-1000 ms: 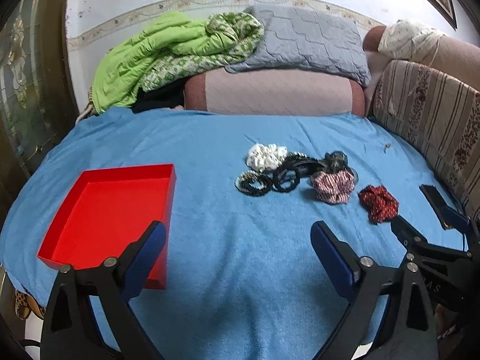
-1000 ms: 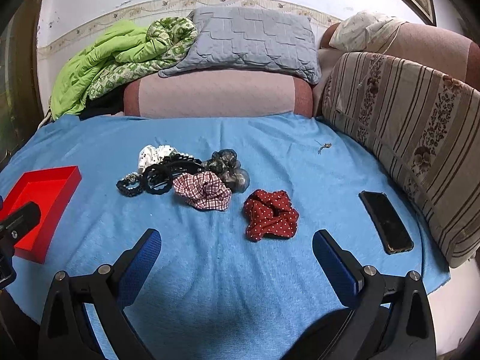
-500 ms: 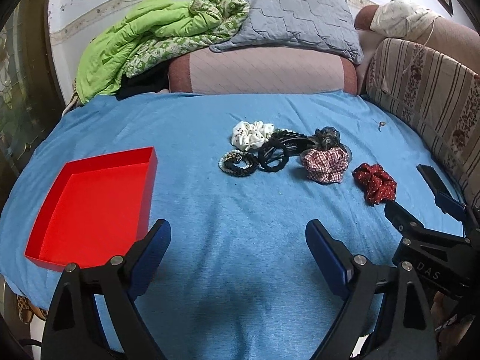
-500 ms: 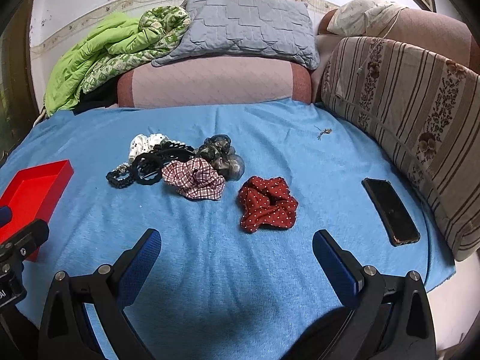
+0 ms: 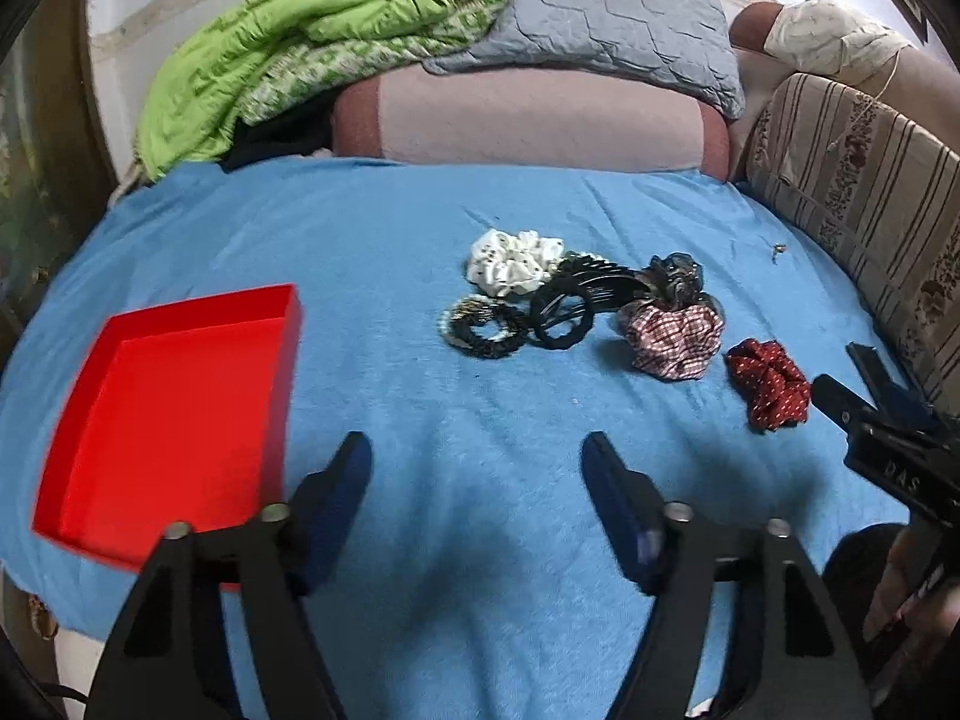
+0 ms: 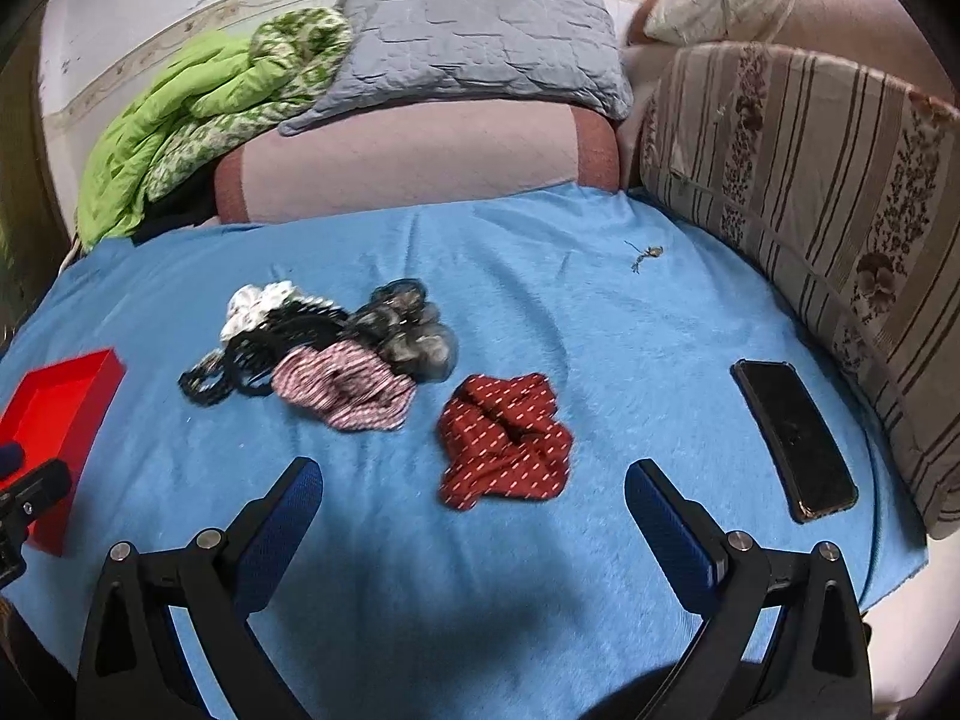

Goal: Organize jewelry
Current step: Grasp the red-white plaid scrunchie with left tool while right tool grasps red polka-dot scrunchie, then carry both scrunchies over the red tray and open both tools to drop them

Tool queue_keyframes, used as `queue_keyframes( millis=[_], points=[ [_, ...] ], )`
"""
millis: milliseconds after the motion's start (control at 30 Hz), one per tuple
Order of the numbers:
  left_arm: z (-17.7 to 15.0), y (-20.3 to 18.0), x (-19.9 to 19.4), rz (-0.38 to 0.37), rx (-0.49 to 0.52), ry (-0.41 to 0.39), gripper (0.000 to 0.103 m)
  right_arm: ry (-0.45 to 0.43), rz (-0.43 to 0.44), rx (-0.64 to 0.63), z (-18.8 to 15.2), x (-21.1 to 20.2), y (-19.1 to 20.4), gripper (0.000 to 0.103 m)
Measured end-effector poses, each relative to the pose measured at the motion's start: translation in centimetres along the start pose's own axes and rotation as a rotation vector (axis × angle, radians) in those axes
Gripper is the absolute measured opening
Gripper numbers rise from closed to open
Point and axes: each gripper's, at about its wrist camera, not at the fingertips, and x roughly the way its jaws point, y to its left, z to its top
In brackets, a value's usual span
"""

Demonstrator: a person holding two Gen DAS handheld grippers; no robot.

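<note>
Right hand-held gripper [image 6: 471, 498] open and empty, red scrunchie [image 6: 503, 443] just ahead between its fingers; left hand-held gripper [image 5: 474, 480] open, farther off.

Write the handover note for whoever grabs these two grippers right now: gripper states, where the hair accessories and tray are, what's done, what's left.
Left gripper: open, holding nothing, above the blue cloth beside the red tray.
Right gripper: open, holding nothing, just short of the red dotted scrunchie.
The red tray has nothing in it, at the cloth's left.
Mid-cloth cluster: white scrunchie, black claw clip, dark beaded band, plaid scrunchie, grey sheer scrunchie. The red dotted scrunchie lies apart, to their right.
A phone lies at the far right.
Done: nothing sorted yet.
Left: all six pieces, probably starting with the red dotted scrunchie.
</note>
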Motion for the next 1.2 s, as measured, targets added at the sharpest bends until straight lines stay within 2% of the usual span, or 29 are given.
queue_keyframes(
  millis=[67, 200, 300, 400, 567, 767, 867, 933, 967, 1000, 1033, 1067, 1133, 1200],
  points=[
    [0.8, 0.1, 1.0, -0.025, -0.024, 0.020, 0.065, 0.015, 0.037, 0.033, 0.7, 1.1, -0.9, 0.100],
    [2.4, -1.0, 3.2, -0.093, -0.028, 0.059, 0.065, 0.052, 0.029, 0.090, 1.6, 3.4, -2.6, 0.096],
    [3.6, -2.9, 5.0, -0.137, 0.017, 0.081, 0.065, 0.101, 0.041, 0.125, 1.7, 5.3, -3.6, 0.089],
    [4.5, -5.1, 6.7, -0.164, 0.079, 0.082, 0.065, 0.136, 0.054, 0.156, 1.3, 6.8, -4.2, 0.087],
    [5.6, -8.3, 10.2, -0.220, 0.143, 0.110, 0.065, 0.159, 0.051, 0.163, 1.2, 8.5, -4.5, 0.085],
    [6.3, -10.0, 13.2, -0.260, 0.145, 0.149, 0.065, 0.207, 0.077, 0.188, 0.8, 10.1, -4.6, 0.083],
    [6.5, -10.4, 14.0, -0.291, 0.129, 0.165, 0.064, 0.200, 0.075, 0.168, 0.8, 10.2, -4.3, 0.082],
    [6.4, -10.7, 14.4, -0.304, 0.126, 0.177, 0.045, 0.202, 0.078, 0.162, 0.8, 10.3, -4.1, 0.075],
    [6.3, -11.0, 14.7, -0.309, 0.133, 0.194, 0.022, 0.201, 0.077, 0.158, 0.7, 10.3, -4.0, 0.073],
    [6.2, -11.2, 15.0, -0.317, 0.135, 0.219, 0.012, 0.200, 0.079, 0.154, 0.7, 10.4, -4.0, 0.067],
    [6.1, -11.2, 15.0, -0.323, 0.130, 0.225, 0.012, 0.201, 0.085, 0.153, 0.7, 10.4, -3.9, 0.057],
    [6.0, -11.2, 14.9, -0.320, 0.122, 0.219, 0.009, 0.202, 0.089, 0.153, 0.7, 10.4, -3.9, 0.052],
    [5.9, -11.0, 14.4, -0.304, 0.121, 0.213, 0.008, 0.209, 0.097, 0.153, 0.6, 10.4, -3.9, 0.038],
    [5.9, -10.4, 13.3, -0.309, 0.097, 0.207, 0.008, 0.209, 0.113, 0.153, 0.6, 10.3, -3.9, 0.028]
  ],
)
